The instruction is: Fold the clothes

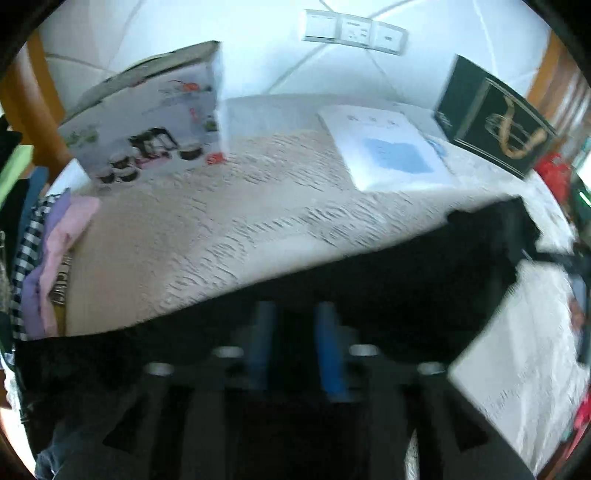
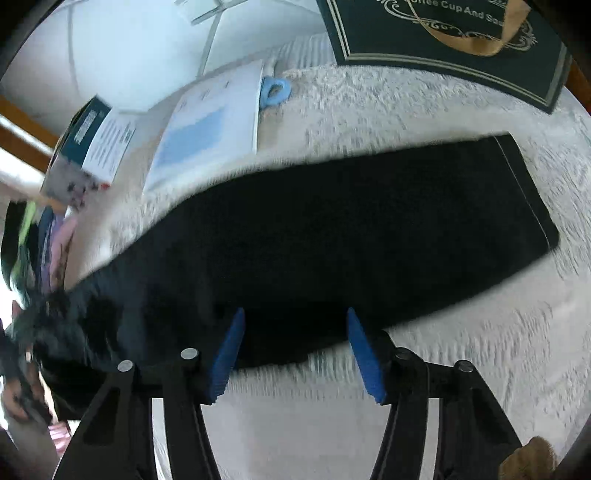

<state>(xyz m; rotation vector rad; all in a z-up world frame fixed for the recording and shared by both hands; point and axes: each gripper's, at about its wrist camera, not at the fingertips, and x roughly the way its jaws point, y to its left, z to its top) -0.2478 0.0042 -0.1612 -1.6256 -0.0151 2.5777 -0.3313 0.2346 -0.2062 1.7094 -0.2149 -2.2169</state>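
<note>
A black garment (image 2: pixel 351 229) lies flat as a long folded strip on the cream textured cover (image 2: pixel 424 110). In the right wrist view my right gripper (image 2: pixel 294 314) hangs over its near edge. The blue pads (image 2: pixel 229 354) stand wide apart, the cloth edge lies between them, and they do not press on it. In the left wrist view the same garment (image 1: pixel 406 277) fills the lower half. My left gripper (image 1: pixel 294 308) is down on it, its blue pads (image 1: pixel 262 343) standing parallel with a dark gap between them. The blur hides any contact with the cloth.
A pile of mixed clothes (image 1: pixel 55 240) lies at the left edge. At the back are a printed box (image 1: pixel 147 122), a white booklet with a blue square (image 1: pixel 391 147) and a dark green box with gold lettering (image 2: pixel 443 33). A hand (image 2: pixel 22 398) shows at far left.
</note>
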